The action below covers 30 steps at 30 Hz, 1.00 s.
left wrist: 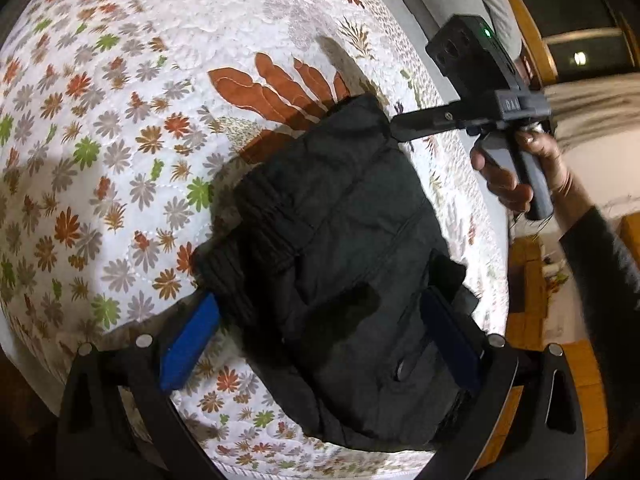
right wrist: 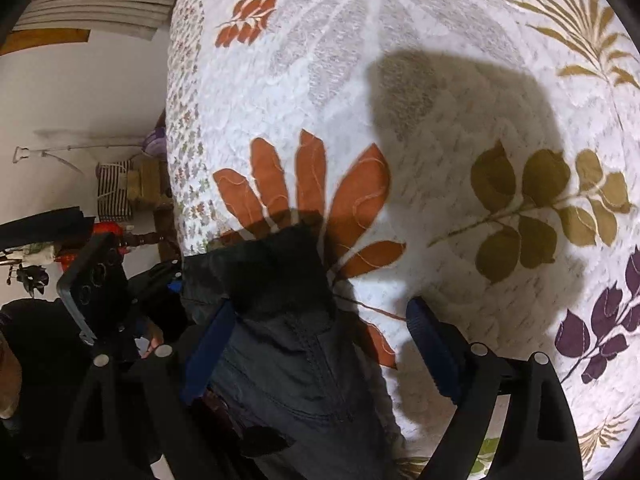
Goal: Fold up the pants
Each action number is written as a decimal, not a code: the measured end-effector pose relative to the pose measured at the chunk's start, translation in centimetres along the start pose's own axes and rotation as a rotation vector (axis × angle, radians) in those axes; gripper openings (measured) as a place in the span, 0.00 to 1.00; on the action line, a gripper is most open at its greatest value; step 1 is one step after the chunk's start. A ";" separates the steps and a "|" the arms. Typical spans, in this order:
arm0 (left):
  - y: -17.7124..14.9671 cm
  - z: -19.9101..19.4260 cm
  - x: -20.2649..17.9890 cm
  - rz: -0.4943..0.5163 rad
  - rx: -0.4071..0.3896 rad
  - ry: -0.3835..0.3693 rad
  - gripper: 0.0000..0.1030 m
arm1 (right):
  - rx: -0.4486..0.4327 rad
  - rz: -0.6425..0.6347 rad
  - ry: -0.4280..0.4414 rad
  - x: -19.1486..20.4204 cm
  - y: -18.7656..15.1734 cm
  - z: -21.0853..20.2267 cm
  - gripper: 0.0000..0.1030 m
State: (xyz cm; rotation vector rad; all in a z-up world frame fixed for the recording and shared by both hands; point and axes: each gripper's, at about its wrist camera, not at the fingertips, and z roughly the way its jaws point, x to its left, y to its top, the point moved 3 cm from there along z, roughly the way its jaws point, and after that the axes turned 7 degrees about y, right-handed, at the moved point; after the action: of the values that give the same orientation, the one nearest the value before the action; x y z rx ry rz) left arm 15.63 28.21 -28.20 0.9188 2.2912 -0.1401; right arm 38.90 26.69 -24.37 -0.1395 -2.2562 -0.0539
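Note:
Black pants lie folded into a compact bundle on a white floral quilt. My left gripper is open, its blue pads standing either side of the bundle's near end, above it. My right gripper is open too, over the bundle's far corner; the pants lie between its blue pads. In the left wrist view the right gripper's body is held by a hand at the bundle's far right corner.
The quilt covers a bed whose edge runs along the right. Beyond it are a wooden floor and wooden furniture. In the right wrist view a white wall and a striped bag lie past the bed's left edge.

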 end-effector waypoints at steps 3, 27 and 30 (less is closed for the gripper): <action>0.3 -0.8 2.1 -0.111 -0.008 -0.106 0.95 | -0.005 -0.015 0.009 0.6 0.6 0.0 0.86; 1.1 -1.5 5.1 -0.330 0.049 -0.349 0.93 | 0.014 -0.021 0.082 0.2 -0.8 0.1 0.86; 1.2 -1.9 4.7 -0.321 0.028 -0.335 0.87 | 0.048 -0.026 0.079 0.3 -0.5 1.4 0.87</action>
State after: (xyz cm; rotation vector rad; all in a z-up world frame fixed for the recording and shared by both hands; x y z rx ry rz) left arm 12.86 32.51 -29.40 0.4890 2.1062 -0.4317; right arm 37.58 26.30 -24.96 -0.0812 -2.1791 -0.0192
